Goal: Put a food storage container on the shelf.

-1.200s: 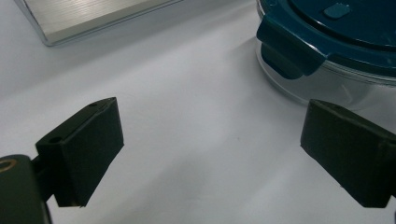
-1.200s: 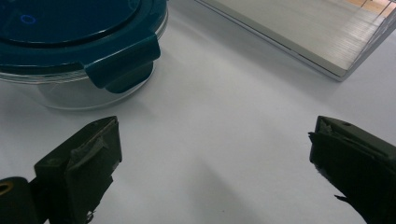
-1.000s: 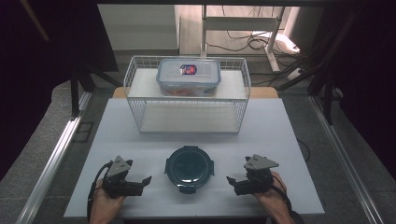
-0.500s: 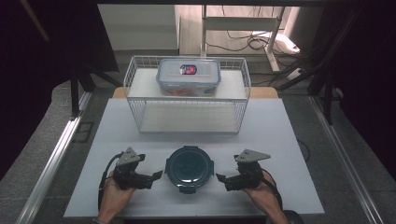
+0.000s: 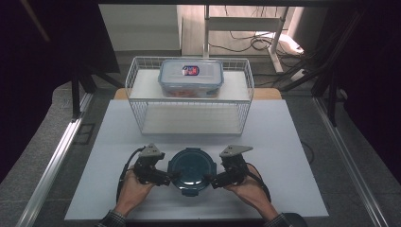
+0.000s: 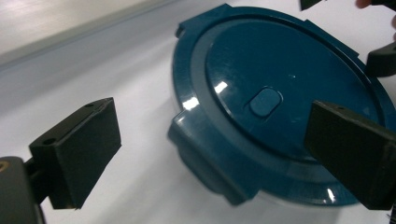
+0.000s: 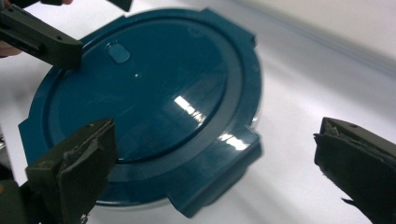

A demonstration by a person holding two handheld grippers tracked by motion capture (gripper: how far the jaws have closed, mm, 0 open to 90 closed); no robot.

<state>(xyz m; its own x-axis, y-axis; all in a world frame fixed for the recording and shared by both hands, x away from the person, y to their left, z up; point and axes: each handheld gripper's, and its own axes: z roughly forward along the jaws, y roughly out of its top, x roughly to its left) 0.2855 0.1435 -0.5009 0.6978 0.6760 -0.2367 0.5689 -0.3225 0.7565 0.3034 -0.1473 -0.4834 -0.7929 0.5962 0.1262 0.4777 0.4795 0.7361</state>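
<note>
Both grippers are closing in on the round container (image 5: 192,171), which is sitting near the front edge of the table (image 5: 293,142), midway between its 2 front corners. Half a second ago they were hanging a little apart from it on either side; now the left gripper (image 5: 171,178) and the right gripper (image 5: 211,181) are reaching its rim.

In the left gripper view the jaws are standing wide open, straddling a side latch (image 6: 212,156) of the blue lid (image 6: 289,74). In the right gripper view the jaws are open too, framing the opposite latch (image 7: 219,177).

This is probably meaning a 2-sided grasp at the latches, to unclip them or lift the container; neither pair is gripping anything yet.

Behind, a wire basket (image 5: 137,106) is carrying a rectangular box (image 5: 191,78).
</note>
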